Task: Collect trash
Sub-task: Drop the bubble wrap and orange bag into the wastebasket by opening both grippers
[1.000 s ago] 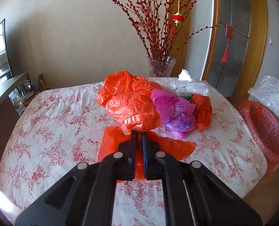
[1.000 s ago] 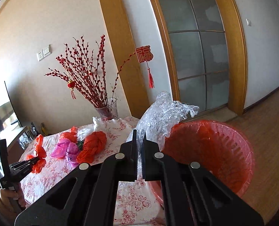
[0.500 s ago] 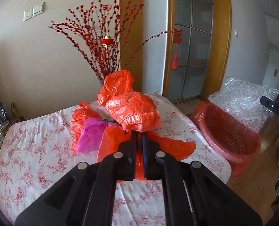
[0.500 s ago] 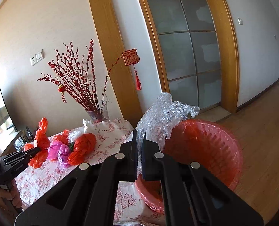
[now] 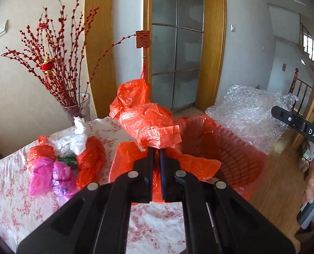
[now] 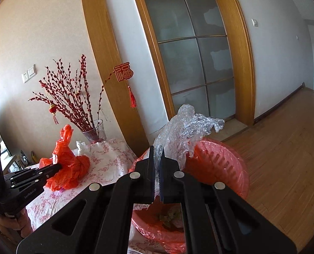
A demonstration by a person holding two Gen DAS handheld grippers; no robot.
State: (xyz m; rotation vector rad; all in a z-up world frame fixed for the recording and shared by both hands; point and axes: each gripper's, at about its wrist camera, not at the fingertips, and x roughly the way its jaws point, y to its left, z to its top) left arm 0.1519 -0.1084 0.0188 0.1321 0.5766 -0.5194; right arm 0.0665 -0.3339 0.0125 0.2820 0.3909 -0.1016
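Orange plastic bag (image 5: pixel 148 124) frame center, clamped in left gripper (image 5: pixel 156 154); right gripper (image 6: pixel 156 154) pinches bubble wrap (image 6: pixel 184 127) over red basket (image 6: pixel 224 169).

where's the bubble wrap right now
The bubble wrap is pinched in the right gripper, held over the red-lined basket beside the table; in the left wrist view it sits right of the basket.
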